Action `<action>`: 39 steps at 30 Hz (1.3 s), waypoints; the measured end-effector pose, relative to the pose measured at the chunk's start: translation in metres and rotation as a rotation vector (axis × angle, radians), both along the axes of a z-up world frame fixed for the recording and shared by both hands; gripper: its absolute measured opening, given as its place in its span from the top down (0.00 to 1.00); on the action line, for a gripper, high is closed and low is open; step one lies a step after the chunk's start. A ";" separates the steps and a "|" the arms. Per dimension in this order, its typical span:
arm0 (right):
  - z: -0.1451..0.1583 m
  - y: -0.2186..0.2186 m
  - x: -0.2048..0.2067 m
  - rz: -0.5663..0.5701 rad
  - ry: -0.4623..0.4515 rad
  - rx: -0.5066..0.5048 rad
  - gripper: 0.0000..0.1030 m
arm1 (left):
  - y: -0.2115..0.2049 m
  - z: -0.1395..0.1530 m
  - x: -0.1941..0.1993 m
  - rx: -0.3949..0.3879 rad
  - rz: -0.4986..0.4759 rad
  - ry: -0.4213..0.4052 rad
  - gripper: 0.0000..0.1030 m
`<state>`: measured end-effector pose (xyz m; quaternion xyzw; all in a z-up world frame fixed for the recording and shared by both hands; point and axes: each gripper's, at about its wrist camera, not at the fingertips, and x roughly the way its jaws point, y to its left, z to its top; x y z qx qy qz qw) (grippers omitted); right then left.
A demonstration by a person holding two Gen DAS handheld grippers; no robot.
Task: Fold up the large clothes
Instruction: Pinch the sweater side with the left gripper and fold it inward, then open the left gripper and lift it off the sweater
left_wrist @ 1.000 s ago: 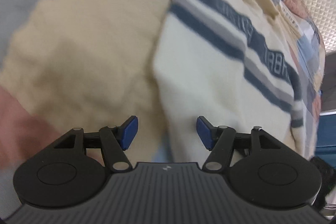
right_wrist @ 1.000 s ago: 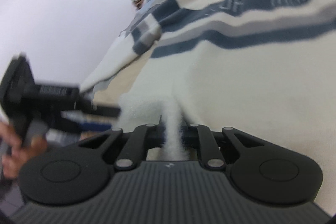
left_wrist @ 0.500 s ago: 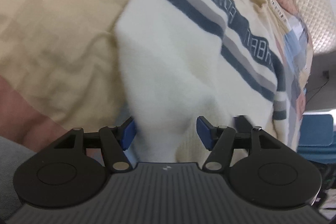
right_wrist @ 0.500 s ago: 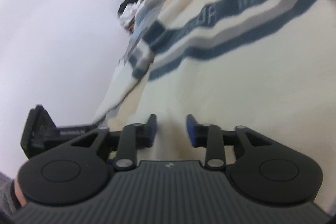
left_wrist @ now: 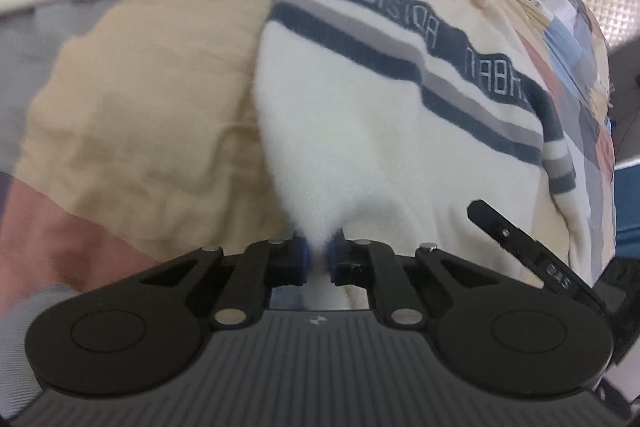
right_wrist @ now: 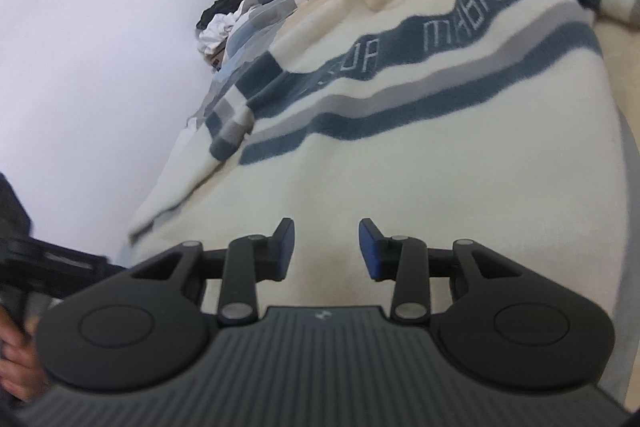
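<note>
Left gripper angled steeply down, jaws just closed, pinching a fold of the cream striped sweater, fabric tented up to the pads. Sweater spread across the patchwork bedspread. Right gripper tilted gently down, jaws parted, holding nothing, over the sweater's hem.

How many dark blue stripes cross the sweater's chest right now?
2 on the sweater: a wide lettered stripe nearer the collar and a narrow one nearer the hem, grey between. Others may be hidden in folds.

Black left gripper, blue pads.
</note>
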<state>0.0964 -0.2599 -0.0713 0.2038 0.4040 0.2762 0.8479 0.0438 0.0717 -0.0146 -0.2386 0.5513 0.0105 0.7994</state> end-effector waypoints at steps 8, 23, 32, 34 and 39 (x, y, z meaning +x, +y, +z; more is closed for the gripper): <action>0.003 0.007 -0.002 0.014 -0.036 -0.090 0.62 | 0.008 -0.002 -0.014 0.128 -0.070 0.045 0.90; 0.001 0.002 -0.003 -0.022 -0.035 -0.146 0.62 | 0.008 -0.001 -0.027 0.181 -0.091 0.093 0.75; 0.012 -0.007 -0.009 -0.075 -0.102 -0.178 0.62 | -0.028 0.030 0.001 0.261 -0.071 -0.154 0.52; 0.015 -0.010 -0.010 -0.092 -0.122 -0.195 0.62 | -0.044 0.031 0.015 0.265 -0.091 -0.209 0.52; 0.021 -0.027 -0.003 -0.168 -0.141 -0.194 0.62 | -0.084 0.022 0.055 0.256 -0.091 -0.294 0.52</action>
